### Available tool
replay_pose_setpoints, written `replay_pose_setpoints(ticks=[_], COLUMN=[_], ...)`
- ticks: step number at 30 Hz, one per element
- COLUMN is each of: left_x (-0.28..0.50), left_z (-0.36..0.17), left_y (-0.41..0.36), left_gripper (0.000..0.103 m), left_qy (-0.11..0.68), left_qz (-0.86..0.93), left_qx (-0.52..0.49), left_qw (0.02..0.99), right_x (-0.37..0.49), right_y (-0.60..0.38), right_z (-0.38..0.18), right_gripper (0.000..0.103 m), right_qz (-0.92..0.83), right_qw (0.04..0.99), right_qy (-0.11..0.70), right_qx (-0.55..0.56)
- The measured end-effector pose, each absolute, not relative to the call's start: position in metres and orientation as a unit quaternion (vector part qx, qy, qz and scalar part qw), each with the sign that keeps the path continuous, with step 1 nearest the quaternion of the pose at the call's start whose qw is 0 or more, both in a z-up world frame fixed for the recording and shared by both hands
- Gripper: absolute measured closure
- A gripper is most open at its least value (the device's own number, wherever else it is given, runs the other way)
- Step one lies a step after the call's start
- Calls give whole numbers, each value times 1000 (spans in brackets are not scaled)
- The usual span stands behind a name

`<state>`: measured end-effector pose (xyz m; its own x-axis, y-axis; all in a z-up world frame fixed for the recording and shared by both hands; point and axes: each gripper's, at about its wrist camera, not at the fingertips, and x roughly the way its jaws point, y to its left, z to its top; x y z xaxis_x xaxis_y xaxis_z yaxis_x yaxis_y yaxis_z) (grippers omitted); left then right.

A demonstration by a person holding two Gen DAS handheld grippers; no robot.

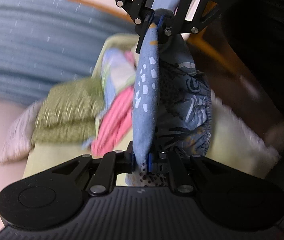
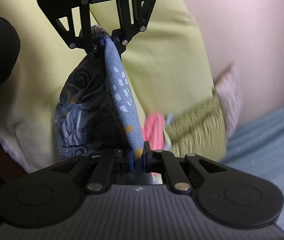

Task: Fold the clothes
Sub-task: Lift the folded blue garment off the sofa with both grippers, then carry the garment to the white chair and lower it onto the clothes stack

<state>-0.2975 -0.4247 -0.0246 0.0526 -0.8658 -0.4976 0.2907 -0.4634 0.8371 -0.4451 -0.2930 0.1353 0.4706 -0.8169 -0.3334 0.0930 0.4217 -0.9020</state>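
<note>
A blue patterned garment point(image 1: 145, 92) with white and orange marks hangs stretched between my two grippers, above a yellow-green cloth surface. My left gripper point(image 1: 141, 161) is shut on one end of it. My right gripper point(image 1: 154, 23) faces it from the far side, shut on the other end. In the right wrist view the same garment point(image 2: 122, 100) runs from my right gripper point(image 2: 138, 157) up to my left gripper point(image 2: 108, 41). The rest of the garment point(image 1: 189, 104) sags to one side, dark blue with swirls.
A folded olive-green cloth point(image 1: 68, 110) and a pink and pale striped pile point(image 1: 118, 108) lie on the yellow-green cover point(image 2: 161, 60). A white fuzzy blanket edge point(image 1: 241, 136) and a blue ribbed fabric point(image 1: 32, 40) border it. A wooden frame point(image 1: 211, 50) stands behind.
</note>
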Motion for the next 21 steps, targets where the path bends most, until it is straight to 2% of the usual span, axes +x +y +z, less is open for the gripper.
replay_pose_setpoints(ticks=[11, 17, 21], left_x=[-429, -526, -583], left_z=[1, 37, 70], left_y=[-534, -638, -707], left_gripper=[91, 91, 91], left_qy=[-337, -388, -442], left_qz=[-717, -727, -712], left_qx=[513, 463, 412], left_qw=[330, 327, 357], right_x=[-595, -681, -730], right_y=[-340, -423, -477], right_z=[178, 230, 283], right_gripper=[98, 98, 97], right_qz=[-424, -496, -575], right_qw=[702, 635, 579], right_qy=[464, 473, 434], right_qx=[-334, -356, -382])
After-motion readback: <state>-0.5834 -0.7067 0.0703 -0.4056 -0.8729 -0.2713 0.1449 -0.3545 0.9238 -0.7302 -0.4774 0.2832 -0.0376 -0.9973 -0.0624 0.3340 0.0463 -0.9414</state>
